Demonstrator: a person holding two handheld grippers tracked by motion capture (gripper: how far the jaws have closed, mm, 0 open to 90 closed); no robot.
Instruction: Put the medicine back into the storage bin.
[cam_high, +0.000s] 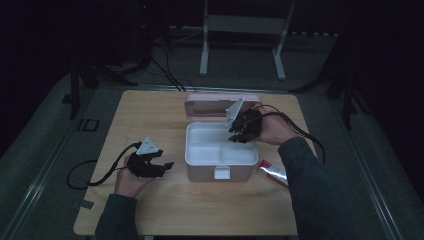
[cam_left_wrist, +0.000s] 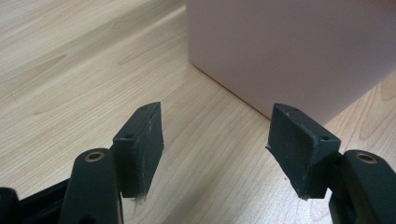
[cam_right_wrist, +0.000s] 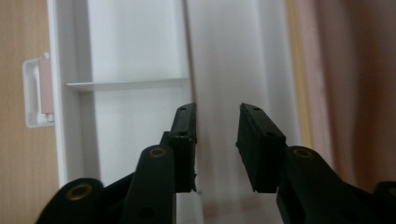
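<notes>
A pink box (cam_high: 200, 174) with a white inner tray (cam_high: 205, 150) stands open at the middle of the wooden table, its lid (cam_high: 207, 107) leaning back. My right gripper (cam_high: 235, 135) hangs over the tray's right back part, open with nothing between its fingers. In the right gripper view my right gripper (cam_right_wrist: 217, 116) looks down on the tray's white divider (cam_right_wrist: 126, 85) and the front latch (cam_right_wrist: 37, 93). My left gripper (cam_high: 165, 162) rests low on the table left of the box, open and empty. In the left gripper view my left gripper (cam_left_wrist: 217, 126) faces the box's pink wall (cam_left_wrist: 280, 46).
A red and silver packet (cam_high: 272, 172) lies on the table (cam_high: 150, 205) by the box's right front corner. Cables trail from both grippers across the table. A white stand (cam_high: 242, 25) is on the floor beyond the table's far edge.
</notes>
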